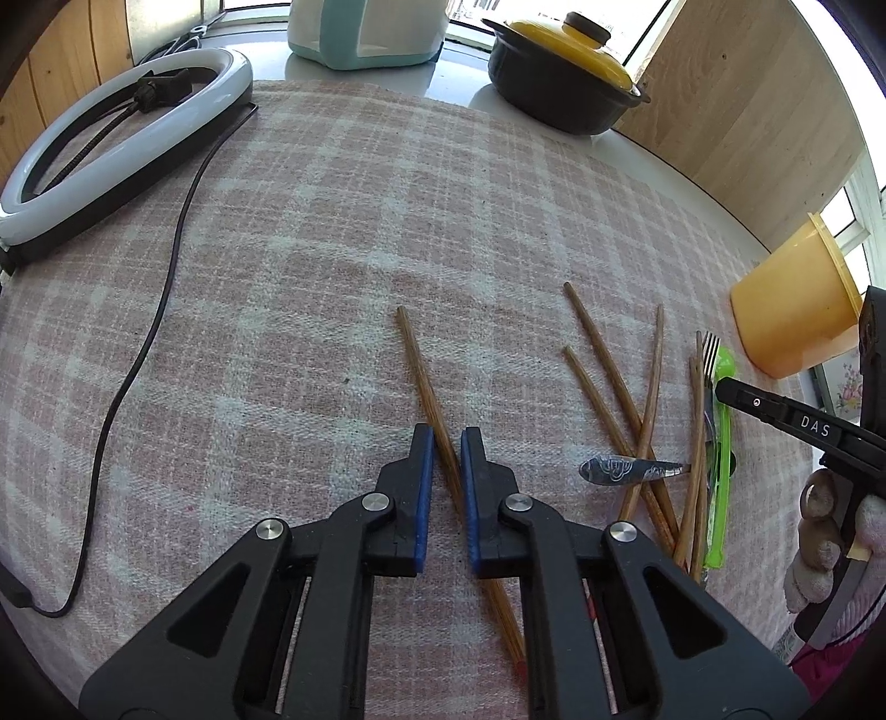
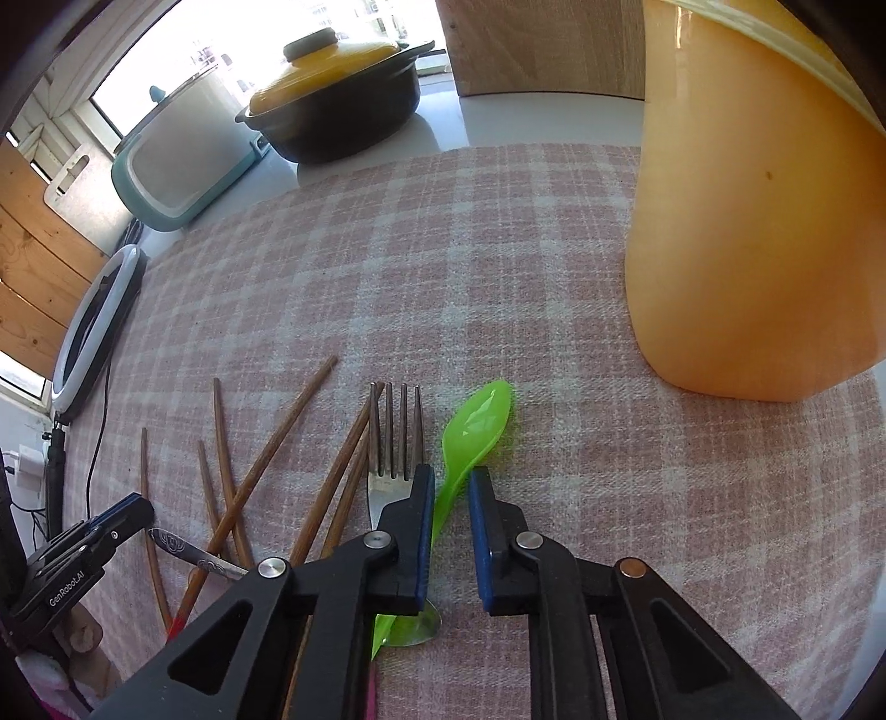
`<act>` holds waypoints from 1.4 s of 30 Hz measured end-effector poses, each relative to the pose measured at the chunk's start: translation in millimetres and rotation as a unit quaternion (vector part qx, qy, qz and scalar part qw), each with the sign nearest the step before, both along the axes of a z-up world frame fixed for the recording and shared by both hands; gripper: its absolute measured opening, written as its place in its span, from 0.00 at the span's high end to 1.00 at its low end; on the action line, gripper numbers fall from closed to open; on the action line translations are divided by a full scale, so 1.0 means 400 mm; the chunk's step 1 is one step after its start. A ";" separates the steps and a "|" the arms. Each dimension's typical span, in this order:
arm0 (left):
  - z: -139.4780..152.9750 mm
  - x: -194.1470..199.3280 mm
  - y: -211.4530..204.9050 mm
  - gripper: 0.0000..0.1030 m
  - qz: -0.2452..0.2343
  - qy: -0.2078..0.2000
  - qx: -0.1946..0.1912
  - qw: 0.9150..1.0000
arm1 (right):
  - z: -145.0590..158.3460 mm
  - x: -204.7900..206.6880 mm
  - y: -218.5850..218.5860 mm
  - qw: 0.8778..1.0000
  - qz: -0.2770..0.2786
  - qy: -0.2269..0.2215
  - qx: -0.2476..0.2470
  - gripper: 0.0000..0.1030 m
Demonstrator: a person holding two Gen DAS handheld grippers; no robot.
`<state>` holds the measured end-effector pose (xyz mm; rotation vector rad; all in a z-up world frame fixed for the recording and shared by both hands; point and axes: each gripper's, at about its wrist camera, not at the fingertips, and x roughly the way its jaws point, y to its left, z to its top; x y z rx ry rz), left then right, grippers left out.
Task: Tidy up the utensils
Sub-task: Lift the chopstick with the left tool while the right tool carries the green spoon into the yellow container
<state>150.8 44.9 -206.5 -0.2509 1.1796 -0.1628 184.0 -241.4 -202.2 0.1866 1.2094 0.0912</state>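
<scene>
My left gripper [image 1: 447, 435] is open low over the checked cloth, its blue pads either side of a lone wooden chopstick [image 1: 425, 382], not closed on it. To the right lie several more chopsticks [image 1: 612, 376], a metal spoon handle [image 1: 631, 469], a fork [image 1: 710, 354] and a green plastic spoon [image 1: 722, 443]. My right gripper [image 2: 447, 476] is open, jaws astride the green spoon's [image 2: 479, 418] handle; the fork [image 2: 396, 432] lies just left of it. An orange plastic cup [image 2: 753, 221] stands upright at the right.
A black pot with a yellow lid [image 1: 565, 72] and a white-teal appliance [image 1: 365, 33] stand at the back. A ring light [image 1: 111, 144] with a black cable [image 1: 138, 354] lies at the left. Wood panels [image 1: 764, 111] line the far side.
</scene>
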 end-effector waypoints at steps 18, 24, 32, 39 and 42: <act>0.065 -0.056 0.039 0.95 0.029 -0.034 -0.005 0.999 | 0.068 -0.061 -0.029 0.999 0.009 -0.040 0.024 0.98; 0.127 -0.093 0.053 0.95 0.034 -0.063 -0.006 0.997 | 0.119 -0.098 -0.029 0.997 0.020 -0.070 0.022 0.98; 0.244 -0.146 0.047 0.97 0.035 -0.121 -0.002 0.992 | 0.214 -0.148 -0.034 0.992 0.034 -0.121 0.025 0.98; 0.330 -0.182 0.024 0.97 0.028 -0.158 -0.011 0.987 | 0.291 -0.179 -0.038 0.985 0.039 -0.166 0.023 0.98; 0.358 -0.189 0.006 0.97 0.023 -0.170 -0.017 0.985 | 0.316 -0.191 -0.043 0.982 0.044 -0.181 0.020 0.98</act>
